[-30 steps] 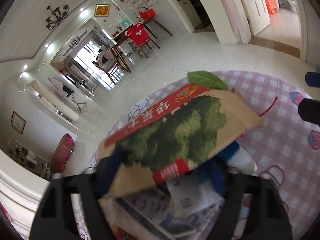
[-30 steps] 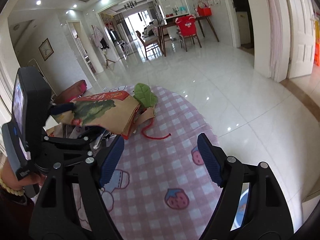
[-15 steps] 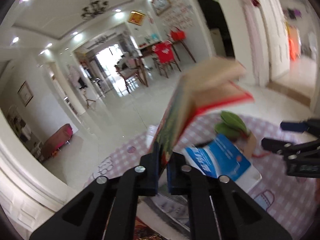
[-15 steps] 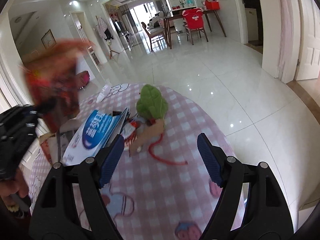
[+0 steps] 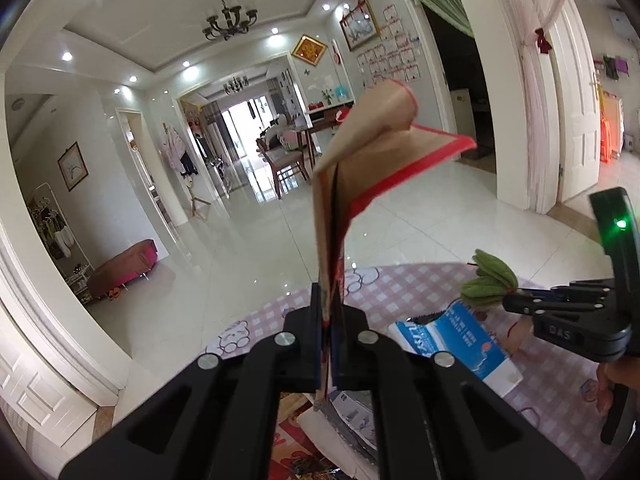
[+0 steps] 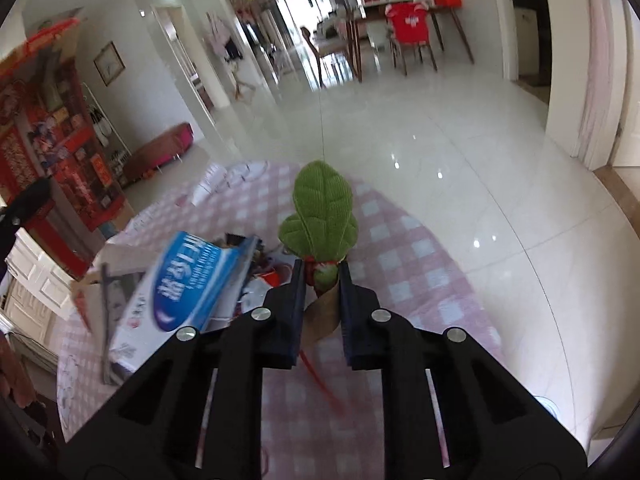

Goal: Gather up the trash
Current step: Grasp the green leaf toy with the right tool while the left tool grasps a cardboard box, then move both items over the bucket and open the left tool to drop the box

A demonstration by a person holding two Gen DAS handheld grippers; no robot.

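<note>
1. While clamped flat between the closed fingers of the left tool [image 5: 329,320], standing nearly upright above the checked surface [image 5: 404,288]: a folded paper bag [image 5: 372,160], pinched only at its bottom edge, top flaps splayed.
2. Closing around the base of a green felt leaf [image 6: 323,208] and the brown paper piece [image 6: 320,314] under it: the right tool [image 6: 320,280], fingers either side and seemingly touching; not sure whether fully gripping yet.
3. Lying just left of the leaf on the same surface: a blue and white box [image 6: 180,284], resting on loose papers.
4. Trailing from the leaf toward the camera: a red cord [image 6: 320,384], lying loose across the cloth.
5. Risking a slip of the bag, being held by a thin edge with its weight high; probably tipping or sliding out under a quick swing.
6. Risking the cord snagging on the box or papers and dragging them off the edge when lifting.
7. Risking the narrow stem squeezing out sideways, or only the paper coming up.
</note>
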